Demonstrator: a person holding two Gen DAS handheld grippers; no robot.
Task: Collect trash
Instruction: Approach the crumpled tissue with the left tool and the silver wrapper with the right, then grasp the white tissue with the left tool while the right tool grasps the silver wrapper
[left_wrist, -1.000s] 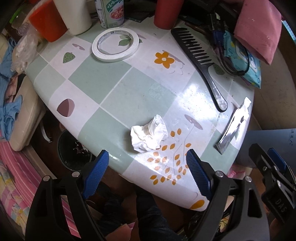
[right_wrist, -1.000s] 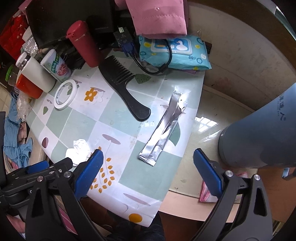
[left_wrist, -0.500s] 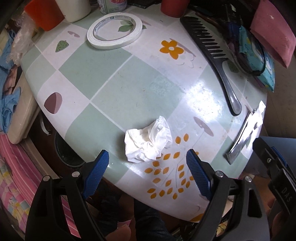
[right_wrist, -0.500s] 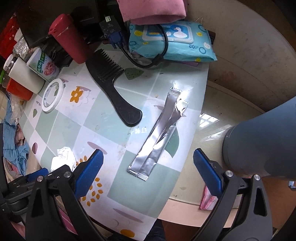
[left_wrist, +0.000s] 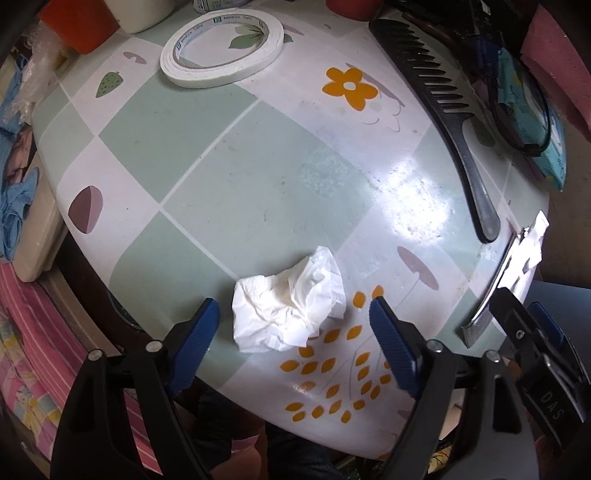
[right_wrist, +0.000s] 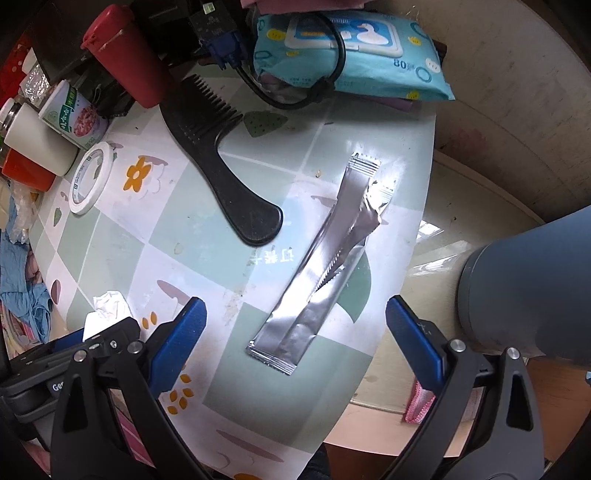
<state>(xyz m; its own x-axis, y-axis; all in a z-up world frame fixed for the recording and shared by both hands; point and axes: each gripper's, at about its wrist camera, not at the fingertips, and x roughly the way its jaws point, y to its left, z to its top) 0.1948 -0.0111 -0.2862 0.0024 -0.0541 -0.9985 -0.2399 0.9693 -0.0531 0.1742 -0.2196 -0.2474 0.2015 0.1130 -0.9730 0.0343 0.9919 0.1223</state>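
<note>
Left gripper (left_wrist: 291, 325): jaws wide apart, holding nothing. It hovers low over the near edge of the table (left_wrist: 229, 192). The tissue (left_wrist: 288, 299), a crumpled white wad, lies on the table between the two blue pads (left_wrist: 195, 332), nearer the left pad; no contact with either pad is visible. It sits just beside a cluster of orange leaf prints.

Right gripper (right_wrist: 295, 332): jaws also wide apart, empty. It hangs over the table's right edge. The foil sachets (right_wrist: 325, 258), two long silver sticks lying partly crossed, rest flat on the table ahead of the gap between the pads; their near end lies between the pad tips, touching neither. In the left wrist view the same sachets (left_wrist: 509, 273) show only edge-on at the right edge of the table, next to the right gripper's black body.

Other items on the table:
- Comb (right_wrist: 218, 166), black, lying diagonally, handle end just left of the sachets, not touching them.
- Tape roll (left_wrist: 221, 48), white, flat, at the far left part of the table.
- Wipes pack (right_wrist: 351, 55), blue, at the far edge, with a black cable (right_wrist: 295, 99) looped over it.
- Red cup (right_wrist: 122, 51), a can (right_wrist: 70, 114) and a white bottle (right_wrist: 37, 144) stand grouped at the far left corner.

A grey cylindrical bin (right_wrist: 528, 284) stands off the table's right edge, near the right gripper.
</note>
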